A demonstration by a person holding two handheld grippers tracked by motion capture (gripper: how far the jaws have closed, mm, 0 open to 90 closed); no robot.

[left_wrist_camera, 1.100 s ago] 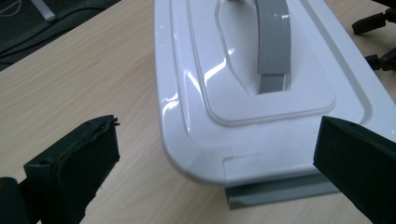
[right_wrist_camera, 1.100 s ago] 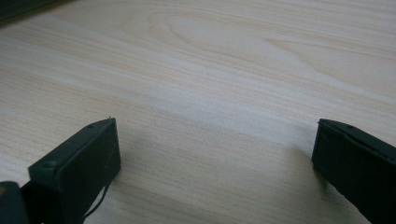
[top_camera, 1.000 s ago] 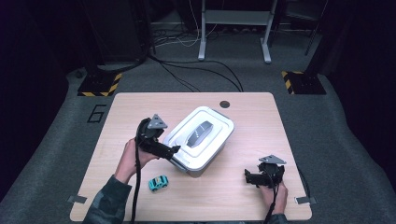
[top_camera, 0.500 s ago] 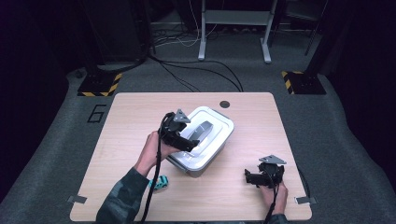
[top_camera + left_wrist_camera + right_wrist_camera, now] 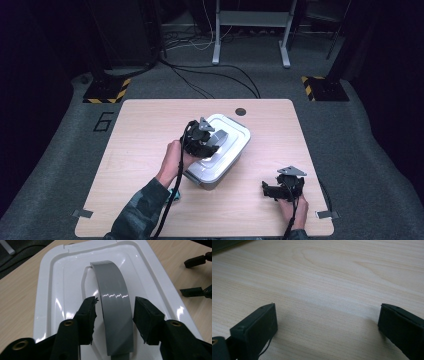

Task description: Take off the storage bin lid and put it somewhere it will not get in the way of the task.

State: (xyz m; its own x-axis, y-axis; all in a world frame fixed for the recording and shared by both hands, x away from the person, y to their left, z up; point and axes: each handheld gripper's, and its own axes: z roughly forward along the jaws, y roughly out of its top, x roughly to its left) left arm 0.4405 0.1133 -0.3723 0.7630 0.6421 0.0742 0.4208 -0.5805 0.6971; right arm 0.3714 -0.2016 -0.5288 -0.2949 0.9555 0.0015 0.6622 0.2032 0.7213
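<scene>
- My left gripper (image 5: 212,141) sits over the white lidded box (image 5: 227,150) near the middle of the table (image 5: 140,130); in the left gripper view (image 5: 115,315) its jaws straddle the grey handle (image 5: 113,302) on the lid.
- Those jaws have just been closing, with the handle between them. A thin gap shows on each side of the grey strap, so the pads (image 5: 88,312) are close beside it but not pressing on it.
- My right gripper (image 5: 272,190) rests low over bare wood near the table's front right, well apart from the box. In the right gripper view (image 5: 327,322) its jaws stand wide apart with nothing between them, just tabletop.
- The box's long axis runs on a diagonal in the high view, from near left to far right, with the far end toward the dark round grommet (image 5: 241,111).
- The handle is a curved grey band that arches along that same long axis, running away from my left jaws down the lid's recessed middle.
- A small teal thing (image 5: 172,194) peeks out beside my left sleeve, near the box's near corner; I cannot tell what it is.
</scene>
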